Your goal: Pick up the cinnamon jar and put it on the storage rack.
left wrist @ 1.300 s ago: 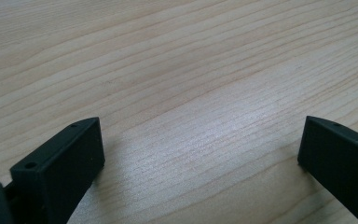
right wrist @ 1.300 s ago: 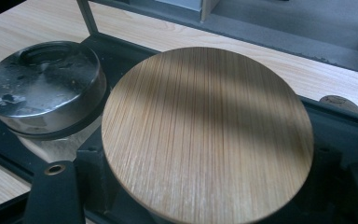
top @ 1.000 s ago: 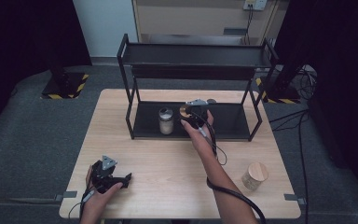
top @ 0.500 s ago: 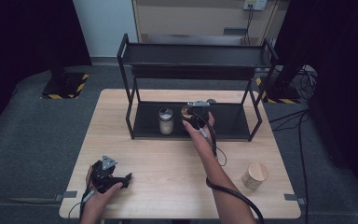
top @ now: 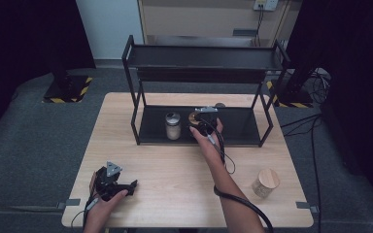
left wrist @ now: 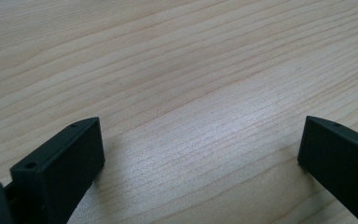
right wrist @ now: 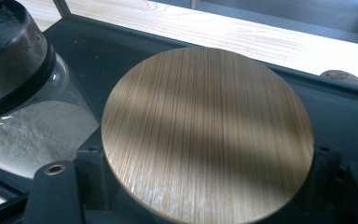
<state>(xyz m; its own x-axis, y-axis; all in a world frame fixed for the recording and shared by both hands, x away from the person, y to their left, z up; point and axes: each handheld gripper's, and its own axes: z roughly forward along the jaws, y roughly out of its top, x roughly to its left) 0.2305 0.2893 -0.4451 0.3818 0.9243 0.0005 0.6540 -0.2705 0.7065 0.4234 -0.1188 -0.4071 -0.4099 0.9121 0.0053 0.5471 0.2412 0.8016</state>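
Observation:
My right gripper (top: pixel 204 118) reaches into the lower shelf of the black rack (top: pixel 245 127). It is shut on a jar with a round wooden lid (right wrist: pixel 205 116), and one black jaw stands on each side of the lid. Just left of it stands a glass jar of white powder (top: pixel 173 125) with a dark lid (right wrist: pixel 9 51). My left gripper (top: pixel 126 187) lies on the wooden table (top: pixel 175 170) near the front left corner. Its jaws (left wrist: pixel 200 154) stand wide open over bare wood.
A second wooden-lidded jar (top: pixel 265 182) stands on the table at the front right. A small brown object (top: pixel 219 105) sits behind the rack's lower shelf. The rack's top shelf (top: pixel 204 58) overhangs the lower one. My right gripper's cable (top: pixel 228 160) trails across the table.

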